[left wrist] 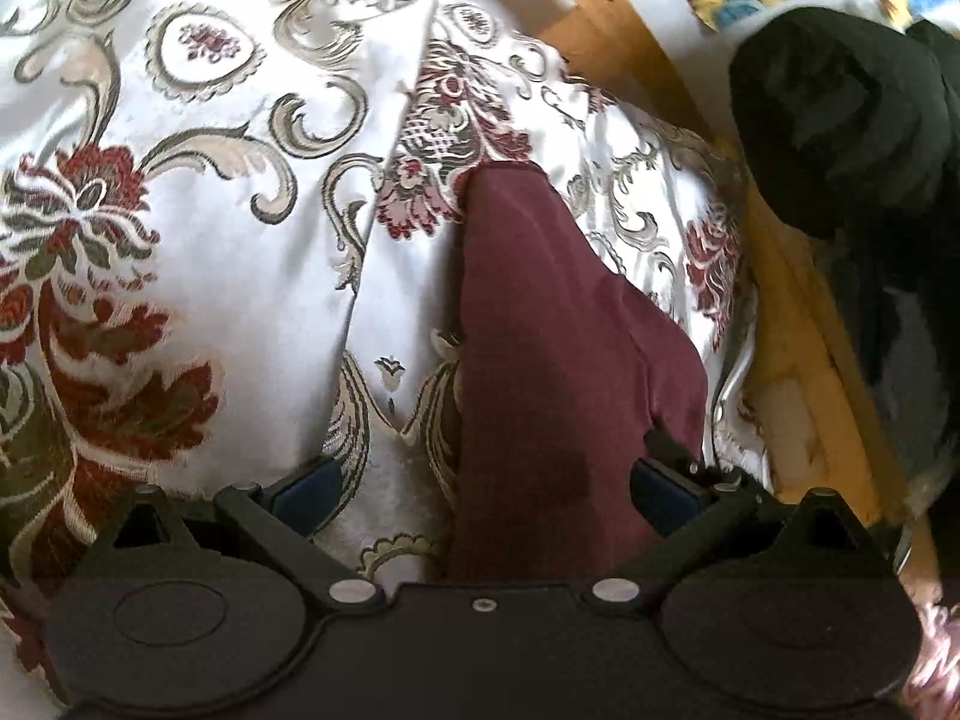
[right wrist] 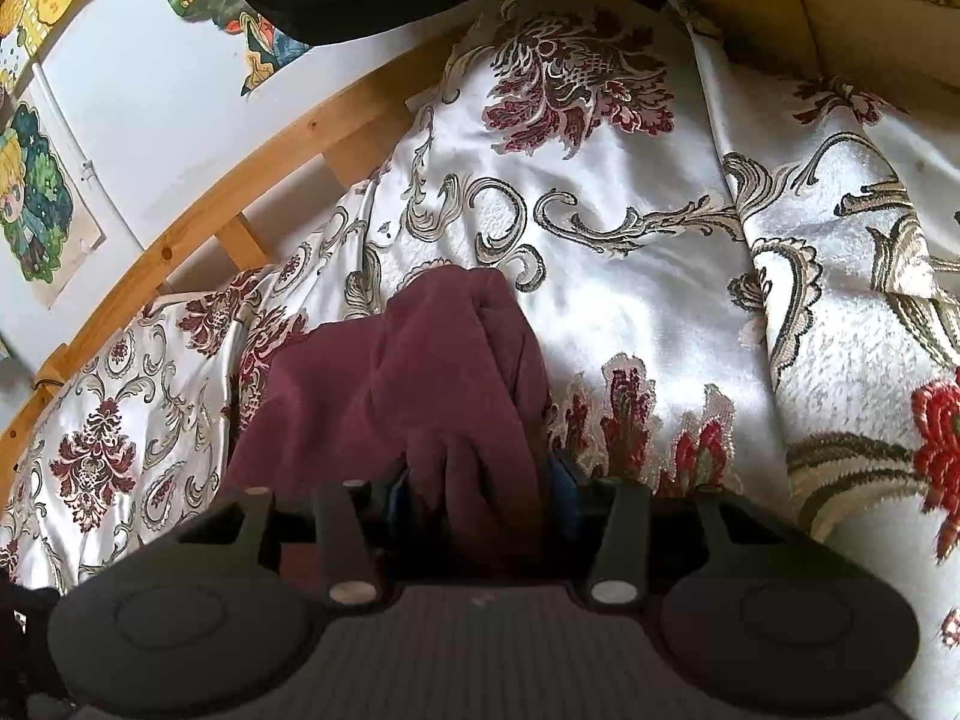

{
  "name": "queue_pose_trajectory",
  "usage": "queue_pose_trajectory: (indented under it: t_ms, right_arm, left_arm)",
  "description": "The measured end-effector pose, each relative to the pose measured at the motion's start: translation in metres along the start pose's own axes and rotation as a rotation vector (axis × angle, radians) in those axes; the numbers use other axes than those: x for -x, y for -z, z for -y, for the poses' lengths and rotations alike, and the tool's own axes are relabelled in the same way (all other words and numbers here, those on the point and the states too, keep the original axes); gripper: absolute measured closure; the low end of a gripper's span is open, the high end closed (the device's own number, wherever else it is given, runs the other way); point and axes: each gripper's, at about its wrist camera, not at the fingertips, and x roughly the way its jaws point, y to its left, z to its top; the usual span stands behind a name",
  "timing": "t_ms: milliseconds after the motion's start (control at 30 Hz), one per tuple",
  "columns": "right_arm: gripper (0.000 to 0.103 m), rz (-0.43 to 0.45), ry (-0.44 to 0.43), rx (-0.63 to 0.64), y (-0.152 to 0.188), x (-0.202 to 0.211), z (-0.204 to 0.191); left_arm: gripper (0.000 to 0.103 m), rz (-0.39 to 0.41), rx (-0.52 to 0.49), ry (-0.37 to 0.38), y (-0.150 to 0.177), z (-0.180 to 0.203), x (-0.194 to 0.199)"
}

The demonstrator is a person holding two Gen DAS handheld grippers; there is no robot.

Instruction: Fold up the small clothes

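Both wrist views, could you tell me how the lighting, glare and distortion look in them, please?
Left wrist view: bright sheen washes out the satin bedspread, the maroon garment is shaded toward the left gripper, edges slightly soft. Right wrist view: fisheye bows the wooden bed frame, and glare whitens the bedspread beside the garment.

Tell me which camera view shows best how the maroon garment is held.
The right wrist view: there the right tool is shut on the bunched maroon garment. The left wrist view shows it lying long and flat between the open left tool.
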Motion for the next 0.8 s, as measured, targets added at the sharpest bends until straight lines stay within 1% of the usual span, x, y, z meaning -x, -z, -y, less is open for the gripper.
queue_pose_trajectory:
  t_ms: [67, 133, 200, 267, 367, 400, 467, 533, 600, 633, 667, 700, 733, 800]
  right_arm:
    - [0.052, 0.0, -0.001, 0.0, 0.0, 0.0, 0.0]
    - [0.052, 0.0, -0.005, -0.004, 0.0, 0.0, 0.001]
    - [0.051, 0.0, -0.011, -0.009, 0.001, 0.0, 0.001]
    - [0.051, 0.002, -0.012, -0.012, 0.001, 0.0, 0.002]
    - [0.051, 0.002, -0.012, -0.012, 0.001, 0.0, 0.002]
    - [0.051, 0.002, -0.012, -0.012, 0.001, 0.0, 0.002]
    - [0.05, 0.003, -0.012, -0.012, 0.001, 0.0, 0.002]
    - [0.05, 0.003, -0.012, -0.011, 0.001, 0.0, 0.002]
    - [0.048, 0.003, -0.013, -0.009, 0.001, 0.0, 0.002]
    - [0.048, 0.003, -0.013, -0.008, 0.001, 0.0, 0.001]
    - [0.047, 0.003, -0.012, -0.007, 0.001, 0.0, 0.001]
    - [0.047, 0.003, -0.01, -0.005, 0.001, 0.0, 0.0]
    - [0.047, 0.004, -0.008, -0.003, 0.002, -0.001, -0.001]
    - [0.046, 0.002, -0.003, 0.004, 0.002, -0.001, -0.002]
  left_arm:
    - [0.006, -0.006, -0.001, -0.009, -0.001, 0.002, -0.002]
    - [0.009, -0.011, 0.003, 0.011, -0.003, 0.002, -0.003]
    - [0.015, -0.019, 0.008, 0.027, -0.005, 0.002, -0.005]
    - [0.024, -0.033, 0.007, 0.044, -0.008, 0.003, -0.008]
    - [0.031, -0.05, -0.014, 0.051, -0.011, 0.007, -0.013]
    - [0.033, -0.061, -0.028, 0.046, -0.012, 0.009, -0.015]
    - [0.043, -0.083, -0.06, 0.02, -0.012, 0.013, -0.021]
    - [0.046, -0.095, -0.067, 0.008, -0.011, 0.014, -0.025]
    - [0.049, -0.099, -0.049, 0.015, -0.011, 0.013, -0.026]
    - [0.053, -0.102, -0.039, 0.019, -0.01, 0.013, -0.026]
    - [0.054, -0.104, -0.033, 0.018, -0.01, 0.013, -0.027]
    - [0.055, -0.103, -0.035, 0.011, -0.01, 0.014, -0.027]
    - [0.058, -0.103, -0.045, 0.003, -0.01, 0.016, -0.027]
    - [0.061, -0.105, -0.079, -0.017, -0.011, 0.021, -0.027]
